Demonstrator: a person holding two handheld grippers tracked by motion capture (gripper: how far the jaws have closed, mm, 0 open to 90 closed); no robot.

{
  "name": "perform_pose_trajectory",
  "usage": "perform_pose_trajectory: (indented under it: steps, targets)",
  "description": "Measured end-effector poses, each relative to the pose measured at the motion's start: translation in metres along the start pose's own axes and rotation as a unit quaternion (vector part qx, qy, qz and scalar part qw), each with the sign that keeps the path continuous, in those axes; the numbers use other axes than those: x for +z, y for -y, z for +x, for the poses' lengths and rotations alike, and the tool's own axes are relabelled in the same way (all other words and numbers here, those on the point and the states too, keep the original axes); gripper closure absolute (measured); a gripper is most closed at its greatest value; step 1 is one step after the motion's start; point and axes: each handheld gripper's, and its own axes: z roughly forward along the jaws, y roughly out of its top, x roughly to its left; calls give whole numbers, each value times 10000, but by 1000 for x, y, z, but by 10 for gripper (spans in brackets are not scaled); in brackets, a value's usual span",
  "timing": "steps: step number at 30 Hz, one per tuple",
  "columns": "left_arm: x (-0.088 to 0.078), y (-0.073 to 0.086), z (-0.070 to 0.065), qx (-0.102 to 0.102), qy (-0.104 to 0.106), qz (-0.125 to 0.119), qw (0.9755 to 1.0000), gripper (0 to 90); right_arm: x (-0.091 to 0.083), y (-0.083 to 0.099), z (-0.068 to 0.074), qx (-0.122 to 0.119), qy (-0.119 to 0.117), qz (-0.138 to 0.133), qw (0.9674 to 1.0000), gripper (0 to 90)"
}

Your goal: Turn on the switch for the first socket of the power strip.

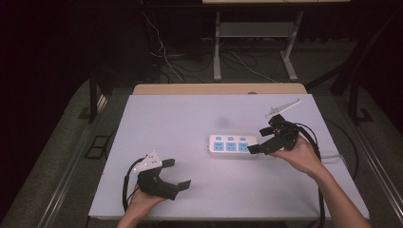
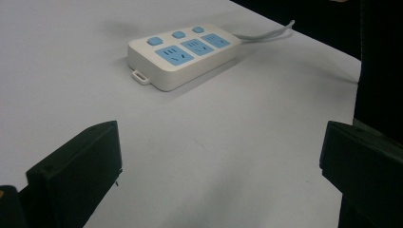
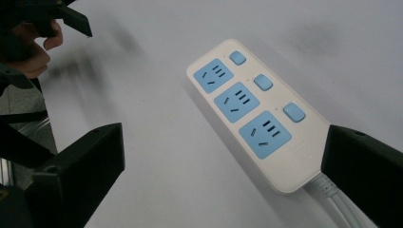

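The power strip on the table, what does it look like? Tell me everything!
The power strip is a white, plastic-looking bar lying flat on the table, right of its middle. It has three blue sockets, all empty, and three blue buttons beside them. A white cord leaves one end; a small loop tab sits on the other. The right hand-held gripper, jaws open, is at its cord end.

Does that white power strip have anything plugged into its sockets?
Empty. All three blue sockets on the power strip show bare slots, with no plug in any; its own white cable leaves one end.
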Motion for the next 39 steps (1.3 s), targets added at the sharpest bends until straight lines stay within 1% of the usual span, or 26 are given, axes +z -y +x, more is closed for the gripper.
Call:
perform_pose_trajectory:
  steps: [2,9,20,21,22,23,24,25,26,27,28,29,30,31,32,33,34,35,36,37,38,39]
  targets:
    - [0,0,0,4,2,8,10000,0,1,-1,-1,-3,2,1,10000,2]
    - [0,0,0,5,-1,0,10000,0,4,-7,-10,190,9,-92,9998,2]
    - [0,0,0,9,10,-3,10000,0,9,-7,-26,392,159,-179,9989,3]
    - [0,0,0,7,11,-1,10000,0,10,-6,-29,419,84,-227,9988,64]
    - [0,0,0,10,10,4,10000,0,11,-6,-30,426,42,-239,9988,76]
    - [0,0,0,15,13,6,10000,0,11,-7,-31,430,35,-253,9987,97]
    - [0,0,0,18,16,9,10000,0,11,-7,-31,430,35,-253,9987,97]
    - [0,0,0,24,16,12,10000,0,12,-7,-32,419,37,-270,9988,159]
    - [0,0,0,24,16,15,10000,0,12,-7,-33,393,6,-297,9988,182]
    - [0,0,0,29,19,19,10000,0,14,-7,-34,384,21,-320,9987,185]
    - [0,0,0,24,25,22,10000,0,15,-7,-35,362,64,-312,9988,254]
    - [0,0,0,31,25,27,10000,0,15,-7,-35,362,64,-312,9988,254]
    - [1,0,0,40,26,28,10000,0,18,-8,-36,367,39,-326,9988,303]
    - [0,0,0,39,28,26,10000,0,18,-8,-36,367,39,-326,9988,303]
    - [0,0,0,39,32,24,10000,0,19,-8,-36,375,33,-321,9988,326]
    - [0,0,0,44,30,26,10000,0,20,-8,-37,365,19,-296,9989,365]
    - [0,0,0,42,34,24,10000,0,22,-8,-38,329,41,-291,9990,432]
    - [1,0,0,42,34,26,10000,0,22,-8,-38,329,41,-291,9990,432]
    - [1,0,0,43,35,27,10000,0,24,-8,-38,302,48,-303,9991,503]
    - [1,0,0,43,36,25,10000,0,24,-8,-39,283,72,-312,9991,531]
    - [1,0,0,43,36,25,10000,0,24,-8,-39,283,72,-312,9991,531]
    - [1,0,0,44,37,25,10000,0,26,-8,-39,223,76,-328,9992,596]
